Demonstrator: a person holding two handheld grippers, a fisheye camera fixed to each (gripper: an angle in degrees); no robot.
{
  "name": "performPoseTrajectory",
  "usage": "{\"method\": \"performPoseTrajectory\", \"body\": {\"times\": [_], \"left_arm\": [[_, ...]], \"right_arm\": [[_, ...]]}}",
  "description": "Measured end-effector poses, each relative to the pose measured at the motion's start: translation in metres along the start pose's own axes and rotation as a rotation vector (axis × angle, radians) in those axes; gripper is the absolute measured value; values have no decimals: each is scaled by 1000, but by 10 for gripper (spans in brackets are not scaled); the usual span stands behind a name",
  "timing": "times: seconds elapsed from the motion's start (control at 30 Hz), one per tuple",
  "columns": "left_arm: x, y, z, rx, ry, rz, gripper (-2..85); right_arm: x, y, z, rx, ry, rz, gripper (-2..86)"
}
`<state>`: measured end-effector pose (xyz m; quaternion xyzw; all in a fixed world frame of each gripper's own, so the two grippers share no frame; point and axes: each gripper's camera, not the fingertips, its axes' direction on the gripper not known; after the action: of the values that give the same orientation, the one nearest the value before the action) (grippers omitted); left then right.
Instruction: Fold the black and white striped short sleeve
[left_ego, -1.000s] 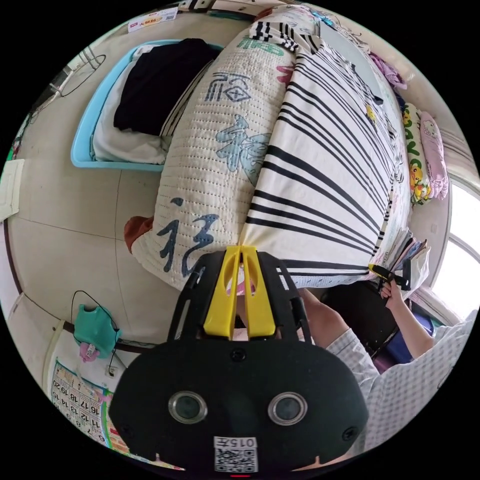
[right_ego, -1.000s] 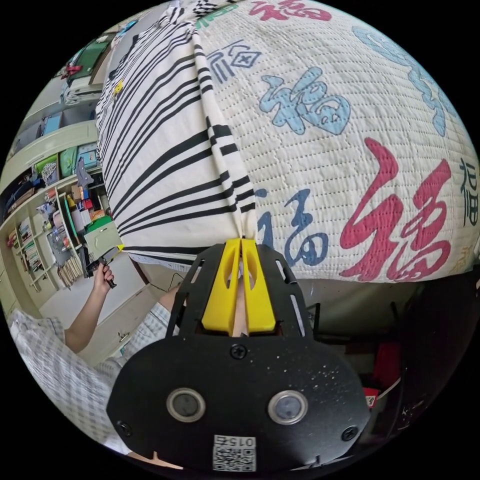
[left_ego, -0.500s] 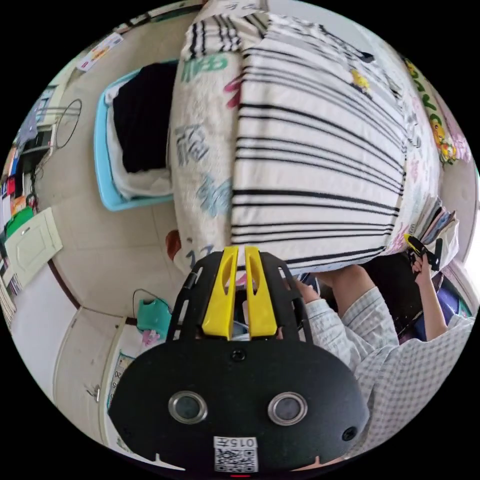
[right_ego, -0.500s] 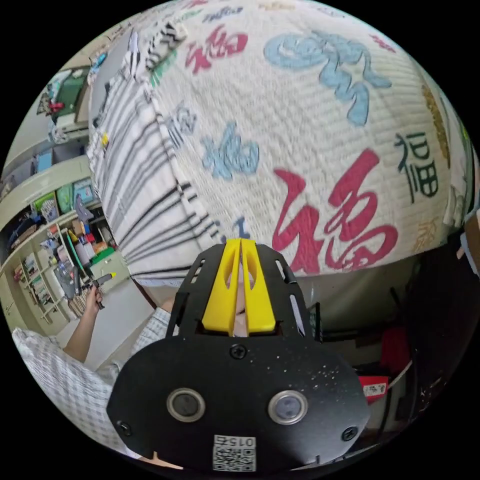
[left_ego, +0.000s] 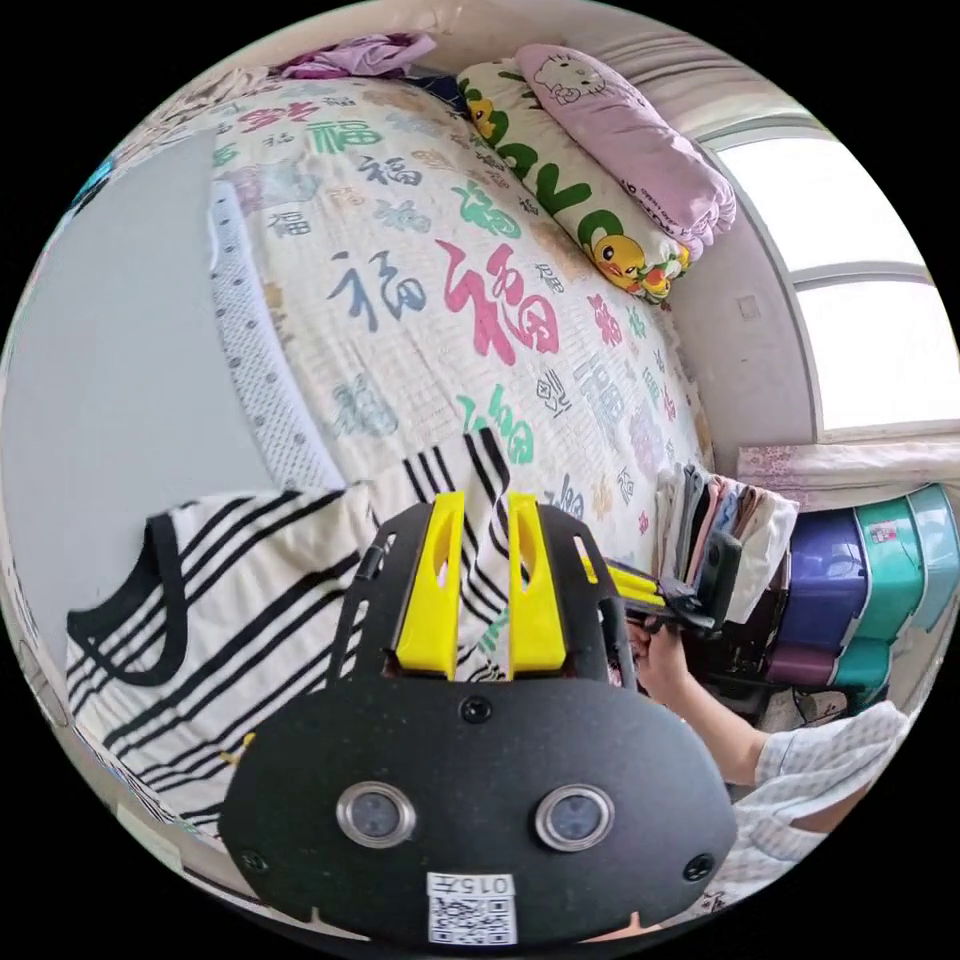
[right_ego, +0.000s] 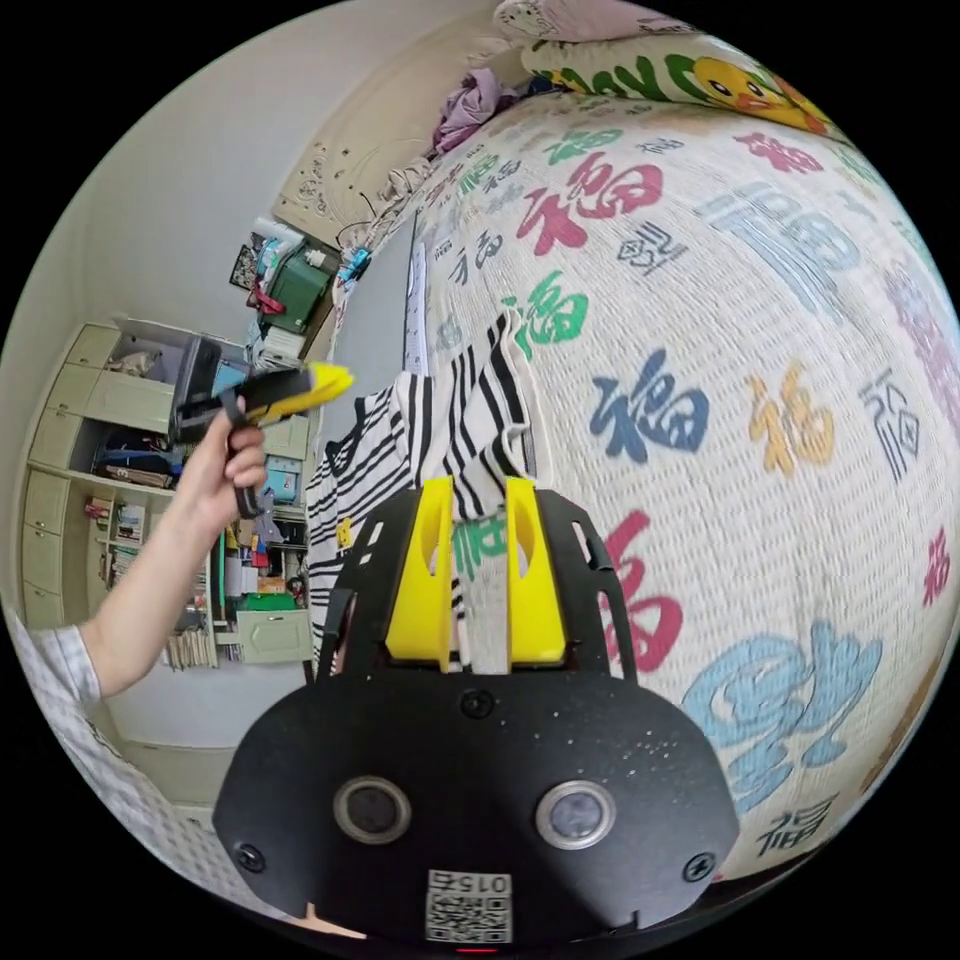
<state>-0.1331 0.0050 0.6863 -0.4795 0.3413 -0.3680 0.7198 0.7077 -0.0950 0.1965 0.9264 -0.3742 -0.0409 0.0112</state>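
Striped short sleeve (left_ego: 230, 600) lies on the quilt (left_ego: 420, 300), its edge between the parted jaws of both left gripper (left_ego: 478, 520) and right gripper (right_ego: 476, 505).

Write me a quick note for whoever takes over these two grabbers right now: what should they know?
Left gripper: jaws open, gripping nothing.
Right gripper: jaws open, gripping nothing.
Striped shirt: lying on the bedspread near its edge, neckline showing, one part rumpled upward.
Done: shirt laid on the bed.
Left: the folds themselves, probably after smoothing the rumpled part.
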Motion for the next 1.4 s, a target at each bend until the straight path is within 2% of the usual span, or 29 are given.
{"method": "performPoseTrajectory", "body": {"times": [0.1,0.23,0.3,0.47,0.57,0.67,0.77,0.83,1.0,1.1,1.23,1.3,1.4], "left_arm": [[27,-58,45,-75,-28,29,77],[45,-99,94,-169,-90,28,86],[51,-116,120,-229,-176,22,83],[62,-136,136,-253,-304,68,43],[63,-145,137,-255,-302,74,24],[62,-152,135,-248,-270,83,8],[58,-155,128,-214,-228,74,2],[54,-153,114,-158,-186,67,1],[30,-109,25,117,-27,91,-1],[6,-47,-36,265,-24,58,-1],[-29,38,-75,333,-69,-56,0],[-54,85,-77,328,-77,-162,3],[-86,123,-65,277,-94,-275,19]], "right_arm": [[2,-23,12,-38,21,-29,73],[15,-25,15,-90,1,-12,0],[23,-17,10,-95,-17,22,-3],[36,-1,-9,-32,-79,106,7],[37,3,-22,21,-40,143,57],[42,-1,-21,15,-146,162,94],[40,-16,-16,-33,-99,143,72],[36,-28,-12,-80,-85,94,26],[2,-36,-44,-22,-74,-69,10],[-34,-34,-60,-3,-111,-226,7],[-87,-21,-36,-137,-114,-450,10],[-94,-11,-9,-217,-98,-493,15],[-78,-1,34,-341,-120,-447,38]]}}
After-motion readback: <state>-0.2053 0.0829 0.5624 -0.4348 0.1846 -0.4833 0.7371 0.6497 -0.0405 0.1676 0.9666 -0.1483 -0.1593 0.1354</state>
